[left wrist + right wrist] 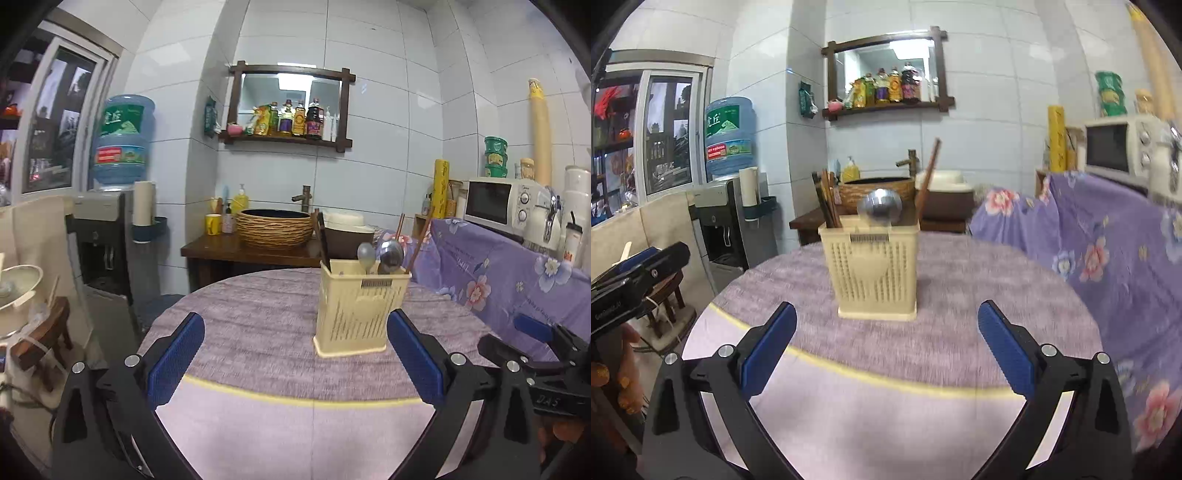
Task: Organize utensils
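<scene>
We held both tools above the round table (258,325) with nothing in them: the left gripper (295,354) had its jaws spread wide and empty, and the right gripper (886,343) likewise stood parted and empty. The cream utensil holder (875,273) stood upright near the middle of the table, just ahead of both. In it we saw a steel spoon (881,206), a paler spoon (365,254) and dark chopsticks (827,203), all standing. No loose utensil showed on the tabletop, so we judged the sorting near its end or done. Any further move would call for finding a stray piece first.
</scene>
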Tool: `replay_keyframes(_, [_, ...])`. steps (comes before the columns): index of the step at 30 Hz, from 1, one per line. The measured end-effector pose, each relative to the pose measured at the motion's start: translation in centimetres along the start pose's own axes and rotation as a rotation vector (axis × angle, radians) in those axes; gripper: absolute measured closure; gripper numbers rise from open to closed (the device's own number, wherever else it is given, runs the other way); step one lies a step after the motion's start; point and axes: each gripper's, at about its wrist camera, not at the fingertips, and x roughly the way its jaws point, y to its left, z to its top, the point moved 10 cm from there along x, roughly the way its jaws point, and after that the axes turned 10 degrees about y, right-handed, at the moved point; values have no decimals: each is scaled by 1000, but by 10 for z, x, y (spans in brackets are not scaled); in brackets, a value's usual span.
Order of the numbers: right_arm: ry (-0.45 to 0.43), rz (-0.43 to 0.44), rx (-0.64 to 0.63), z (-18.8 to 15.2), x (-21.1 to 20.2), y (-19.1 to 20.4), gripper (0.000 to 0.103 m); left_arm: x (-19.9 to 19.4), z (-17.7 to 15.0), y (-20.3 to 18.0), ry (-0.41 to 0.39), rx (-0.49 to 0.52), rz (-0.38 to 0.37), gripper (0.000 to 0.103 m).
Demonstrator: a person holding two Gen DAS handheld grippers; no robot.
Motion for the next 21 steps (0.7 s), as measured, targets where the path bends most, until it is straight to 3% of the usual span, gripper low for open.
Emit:
replay_keyframes(6, [-1, -31, 34, -71, -44, -3, 6, -39, -59, -10, 13, 23, 42, 5])
replay_keyframes(9, [-15, -36, 40, -87, -64, -1, 6, -57, -76, -10, 10, -2, 29, 5])
replay_keyframes(13, [-44, -62, 0, -95, -86, 6, 6, -77, -88, -5, -19, -2, 51, 5])
replay_keyframes(21, [-84, -33, -87, -89, -101, 34, 6, -85, -90, 5, -36, -24, 61, 5])
